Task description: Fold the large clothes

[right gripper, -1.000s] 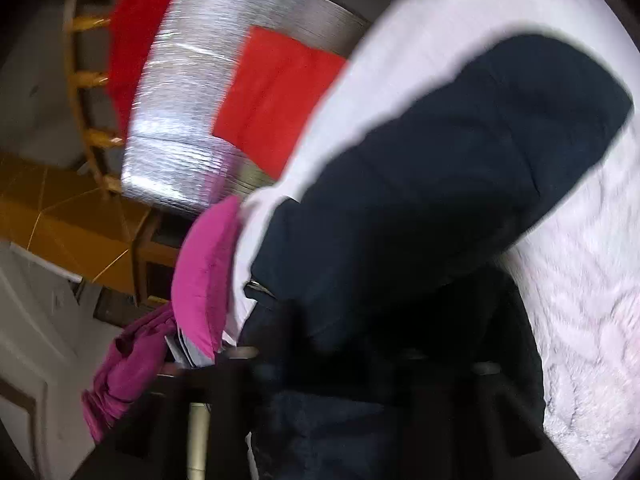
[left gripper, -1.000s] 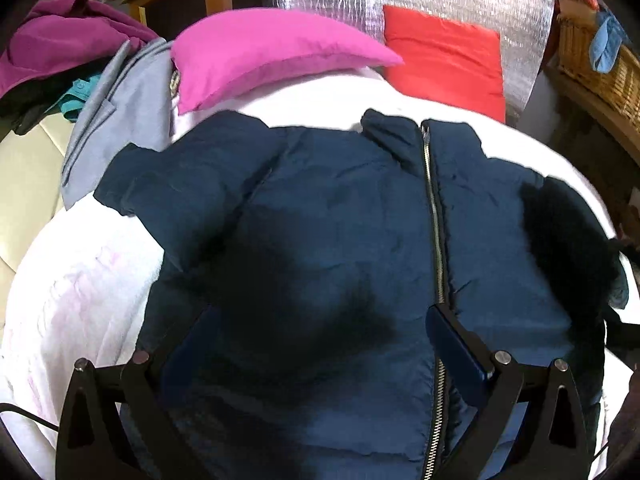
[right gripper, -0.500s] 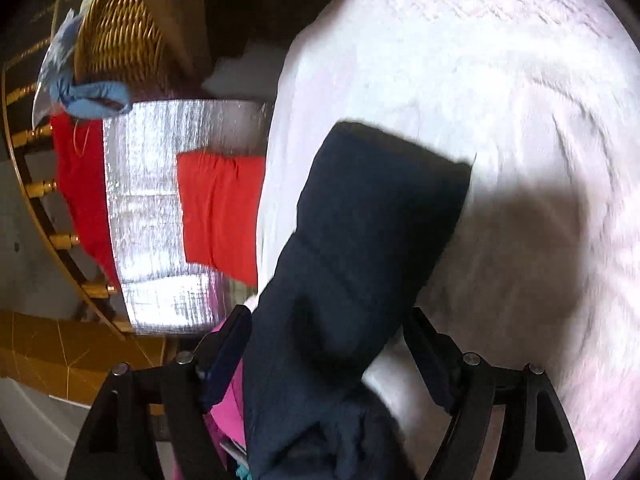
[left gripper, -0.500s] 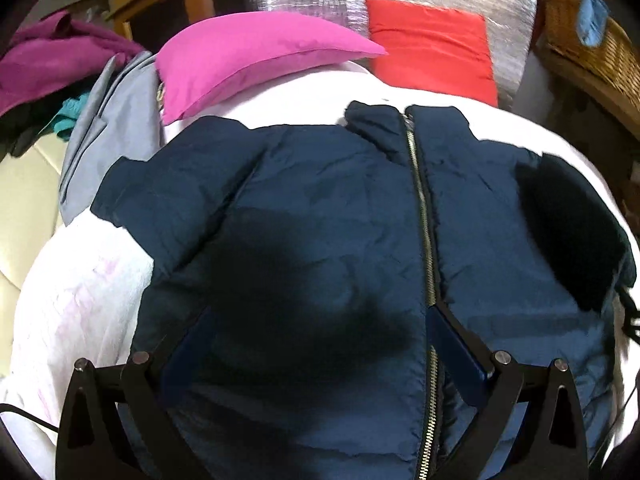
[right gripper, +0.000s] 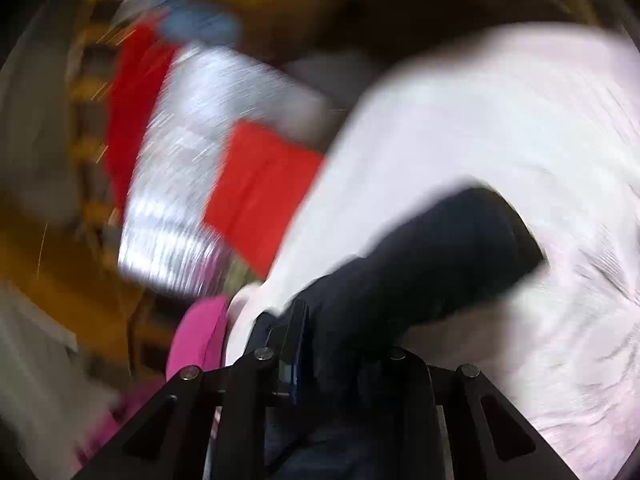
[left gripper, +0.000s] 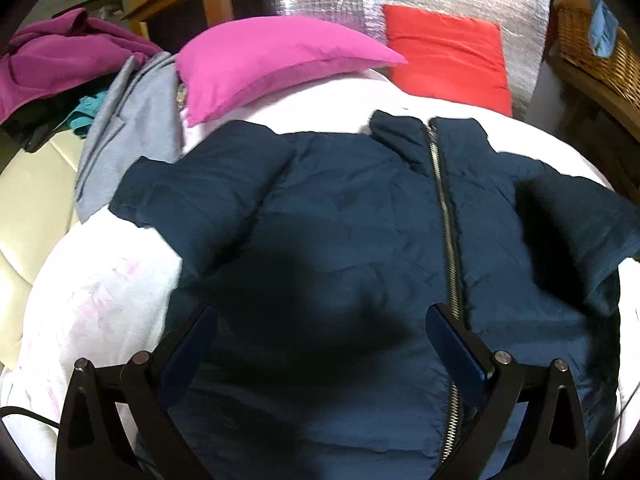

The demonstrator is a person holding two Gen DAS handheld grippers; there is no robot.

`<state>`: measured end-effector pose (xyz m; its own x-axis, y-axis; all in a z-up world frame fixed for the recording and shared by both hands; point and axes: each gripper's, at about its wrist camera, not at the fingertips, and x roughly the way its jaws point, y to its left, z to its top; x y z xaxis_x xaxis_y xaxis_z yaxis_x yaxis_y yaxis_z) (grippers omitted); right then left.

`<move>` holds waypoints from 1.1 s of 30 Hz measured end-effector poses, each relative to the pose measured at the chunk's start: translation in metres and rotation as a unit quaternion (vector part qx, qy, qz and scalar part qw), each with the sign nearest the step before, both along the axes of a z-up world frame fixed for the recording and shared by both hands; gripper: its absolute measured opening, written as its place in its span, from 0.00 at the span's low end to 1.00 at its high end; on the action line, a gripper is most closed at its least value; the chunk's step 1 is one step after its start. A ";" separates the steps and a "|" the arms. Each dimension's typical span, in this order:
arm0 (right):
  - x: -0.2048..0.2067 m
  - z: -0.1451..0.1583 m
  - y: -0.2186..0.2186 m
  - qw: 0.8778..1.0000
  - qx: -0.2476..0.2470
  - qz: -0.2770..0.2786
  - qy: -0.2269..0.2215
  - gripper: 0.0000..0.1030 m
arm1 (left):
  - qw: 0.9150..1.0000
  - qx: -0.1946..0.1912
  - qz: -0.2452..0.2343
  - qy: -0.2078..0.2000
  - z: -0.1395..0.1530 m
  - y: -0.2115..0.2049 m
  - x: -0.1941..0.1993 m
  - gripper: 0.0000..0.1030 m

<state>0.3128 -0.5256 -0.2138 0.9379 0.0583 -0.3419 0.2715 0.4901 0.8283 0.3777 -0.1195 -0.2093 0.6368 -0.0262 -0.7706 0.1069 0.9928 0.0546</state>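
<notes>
Two grips matter here. Nearest, the right gripper (right gripper: 340, 344) has just closed its fingers (right gripper: 296, 340) on the jacket sleeve (right gripper: 432, 264), which trails ahead of them over the white bedcover (right gripper: 500, 120). The left gripper (left gripper: 320, 340) hovers with fingers spread above the navy jacket (left gripper: 340, 240), zipper (left gripper: 444, 208) beside its right finger. Best carry the sleeve across the chest in a low arc, then smooth it flat. Beyond lies the pink pillow (left gripper: 272, 56).
</notes>
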 end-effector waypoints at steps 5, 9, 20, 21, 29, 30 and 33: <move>0.031 0.045 0.087 0.985 -0.099 0.135 -0.047 0.23 | 0.999 -0.003 0.034 -0.019 0.010 0.029 0.003 1.00; 0.040 0.036 0.162 0.958 -0.114 0.259 -0.050 0.23 | 0.997 -0.014 0.066 -0.024 0.015 0.056 0.009 1.00; 0.042 -0.022 0.203 0.916 -0.006 0.400 0.034 0.82 | 0.992 -0.061 0.111 -0.010 0.016 0.105 0.023 1.00; 0.032 -0.017 0.190 0.919 0.013 0.394 0.018 0.82 | 0.992 -0.066 0.104 -0.008 0.016 0.103 0.023 1.00; -0.034 0.000 0.085 0.982 0.012 0.190 0.000 0.82 | 0.995 -0.080 0.059 0.029 0.008 0.082 0.030 1.00; -0.036 -0.002 0.075 0.985 0.012 0.171 0.007 0.82 | 0.993 -0.087 0.064 0.039 0.004 0.085 0.033 1.00; -0.042 -0.013 0.044 0.993 0.005 0.107 0.041 0.79 | 0.989 -0.104 0.083 0.064 -0.008 0.097 0.043 1.00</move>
